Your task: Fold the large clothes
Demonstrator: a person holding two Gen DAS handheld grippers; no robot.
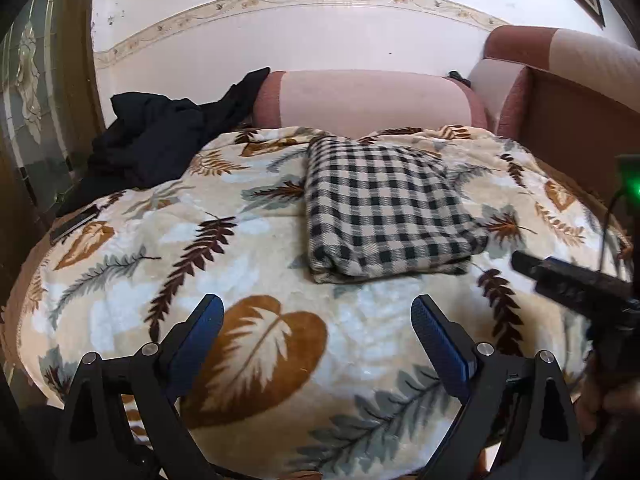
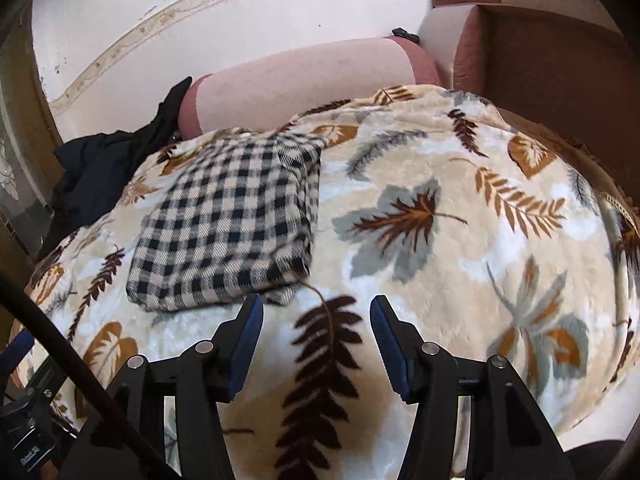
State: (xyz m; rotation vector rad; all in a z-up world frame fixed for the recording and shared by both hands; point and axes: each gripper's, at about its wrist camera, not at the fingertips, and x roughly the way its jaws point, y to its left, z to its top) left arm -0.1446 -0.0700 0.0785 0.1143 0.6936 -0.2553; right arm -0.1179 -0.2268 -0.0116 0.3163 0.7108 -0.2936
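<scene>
A folded black-and-cream checked garment [image 1: 384, 208] lies as a flat rectangle on the leaf-print blanket [image 1: 248, 360]; the right wrist view shows the garment [image 2: 228, 232] up and to the left. My left gripper [image 1: 318, 312] hovers open over the blanket, short of the garment's near edge, with nothing between its blue pads. My right gripper [image 2: 316, 312] is open too, its jaws empty above a brown fern print just right of the garment's near corner. The right gripper's black finger [image 1: 560, 280] shows at the right edge of the left wrist view.
A crumpled black garment [image 1: 156, 140] lies at the blanket's far left, partly over a pink bolster [image 1: 368, 100]. A pink sofa arm [image 1: 560, 80] stands at the back right. A dark flat object [image 1: 74, 222] rests near the left edge. A black cable [image 2: 72, 368] crosses the lower left.
</scene>
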